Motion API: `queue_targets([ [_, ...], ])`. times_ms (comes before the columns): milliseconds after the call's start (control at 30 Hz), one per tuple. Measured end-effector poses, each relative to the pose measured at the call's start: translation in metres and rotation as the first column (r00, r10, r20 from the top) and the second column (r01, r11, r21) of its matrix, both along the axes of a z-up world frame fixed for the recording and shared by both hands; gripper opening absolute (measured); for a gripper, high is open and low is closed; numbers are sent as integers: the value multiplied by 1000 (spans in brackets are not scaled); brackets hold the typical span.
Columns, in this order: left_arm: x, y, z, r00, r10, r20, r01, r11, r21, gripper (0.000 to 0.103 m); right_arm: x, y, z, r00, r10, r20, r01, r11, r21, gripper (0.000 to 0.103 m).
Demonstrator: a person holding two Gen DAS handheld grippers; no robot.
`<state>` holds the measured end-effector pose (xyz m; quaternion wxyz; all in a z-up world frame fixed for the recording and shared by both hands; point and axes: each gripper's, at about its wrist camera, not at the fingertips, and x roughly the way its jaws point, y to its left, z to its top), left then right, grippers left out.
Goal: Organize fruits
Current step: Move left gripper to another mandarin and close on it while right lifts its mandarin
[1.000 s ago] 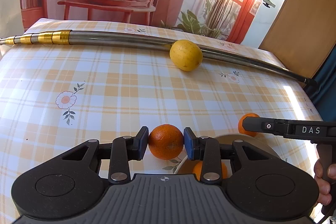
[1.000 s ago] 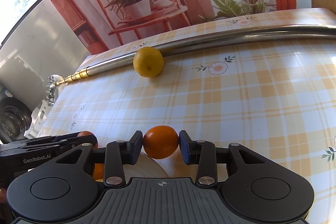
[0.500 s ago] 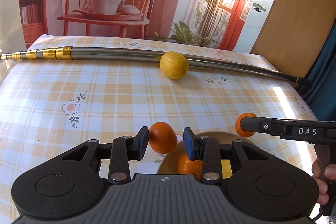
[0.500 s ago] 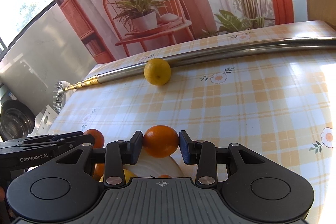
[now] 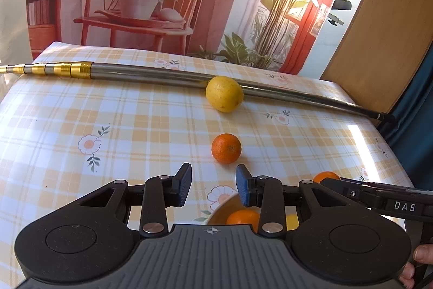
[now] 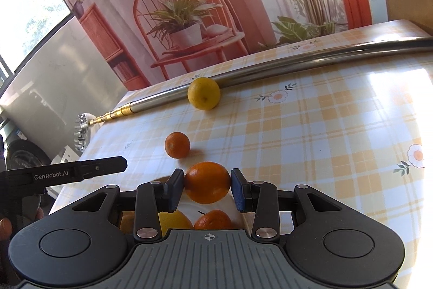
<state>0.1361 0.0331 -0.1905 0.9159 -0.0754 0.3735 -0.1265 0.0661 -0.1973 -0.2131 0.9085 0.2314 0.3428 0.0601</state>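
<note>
Beyond both grippers the checked tablecloth (image 5: pixel 135 126) carries a steel pole (image 5: pixel 162 73) with a lemon (image 5: pixel 224 93) resting against it, and a small loose orange (image 5: pixel 226 148) lies just ahead of the left gripper (image 5: pixel 213 187), whose jaws stand wide and empty. The right gripper (image 6: pixel 207 188) is clamped on a larger orange (image 6: pixel 207 182) directly above the bowl (image 6: pixel 227 203), so the step in hand looks like a drop-off, calling next for opening those jaws. Only the right view shows the yellow fruit (image 6: pixel 174 221) and tangerine (image 6: pixel 213 220) in the bowl clearly; the left view shows just its rim.

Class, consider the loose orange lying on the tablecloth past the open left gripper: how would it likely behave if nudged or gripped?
The loose orange is round on a smooth tablecloth, so a nudge would probably roll it. Its pebbled rind looks firm, so the left gripper should hold it without slipping.
</note>
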Motion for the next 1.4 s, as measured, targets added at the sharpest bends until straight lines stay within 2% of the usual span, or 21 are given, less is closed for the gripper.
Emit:
queue_targets([
  [200, 33, -18, -2, 999, -49, 2, 49, 998, -35, 38, 3, -14, -1, 1000, -30, 6, 30, 999, 9, 35],
  [400, 65, -32, -15, 999, -49, 13, 48, 999, 24, 41, 8, -25, -5, 999, -48, -2, 48, 999, 15, 35],
  [567, 85, -31, -30, 999, -43, -33, 45, 998, 53, 44, 15, -30, -9, 999, -48, -11, 49, 999, 17, 35],
  [800, 85, -35, -44, 992, -106, -73, 110, 992, 57, 45, 24, -30, -13, 999, -35, -21, 35, 999, 19, 35],
  [1000, 88, -36, -48, 993, -96, -67, 102, 991, 83, 45, 27, -29, -16, 999, -27, -31, 28, 999, 17, 35],
  [1133, 87, -41, -48, 993, -109, -48, 114, 987, 112, 38, 27, -29, -17, 999, -28, -38, 29, 999, 15, 35],
  [1233, 82, -42, -45, 994, -104, -33, 108, 985, 132, 38, 27, -28, -17, 999, -27, -40, 28, 1000, 15, 35],
  [1400, 66, -36, -30, 994, -108, 8, 107, 987, 121, 38, 24, -26, -14, 999, -21, -32, 21, 1000, 12, 35],
])
